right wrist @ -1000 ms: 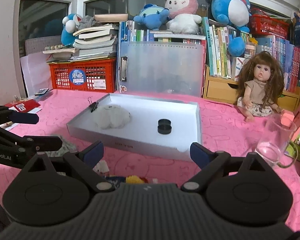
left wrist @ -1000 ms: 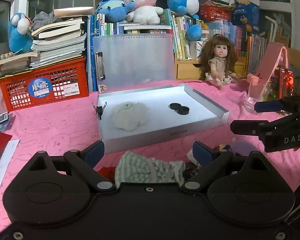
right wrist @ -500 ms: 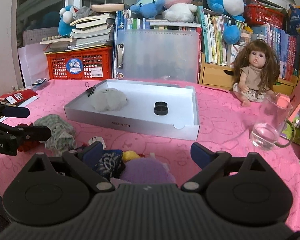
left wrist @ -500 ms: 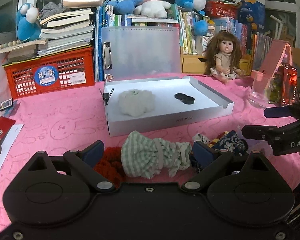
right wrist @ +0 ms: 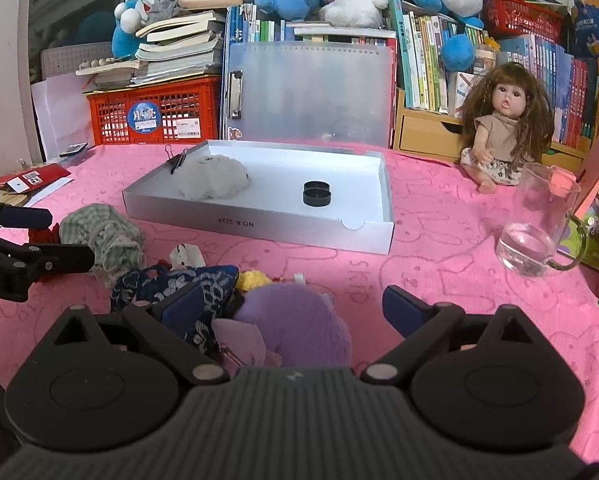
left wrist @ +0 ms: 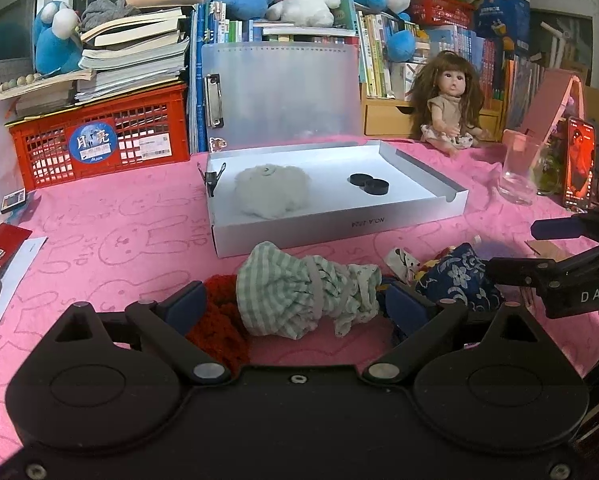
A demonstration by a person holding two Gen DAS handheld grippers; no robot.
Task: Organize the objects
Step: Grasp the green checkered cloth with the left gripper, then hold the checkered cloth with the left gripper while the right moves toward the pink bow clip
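Observation:
A green checked cloth bundle [left wrist: 307,292] lies on the pink tablecloth between the open fingers of my left gripper [left wrist: 297,306], with a red knitted piece [left wrist: 215,320] beside it. A blue floral cloth [left wrist: 455,276] lies to its right. My right gripper [right wrist: 295,308] is open over a purple plush [right wrist: 299,324], with the blue floral cloth [right wrist: 171,284] at its left finger. A white box lid [left wrist: 339,224] behind holds a grey fluffy item [left wrist: 273,190] and two black discs [left wrist: 369,184].
A glass mug [right wrist: 535,228] stands at the right near a phone [left wrist: 579,162]. A doll [right wrist: 499,124] sits behind. A red crate [left wrist: 99,144] with books, a clear folder [left wrist: 283,92], bookshelves and plush toys line the back. Papers [left wrist: 3,248] lie left.
Both grippers have pulled back from the box lid and tilted down, so the cloth pile and the purple plush now lie between their fingers. Both stay open.

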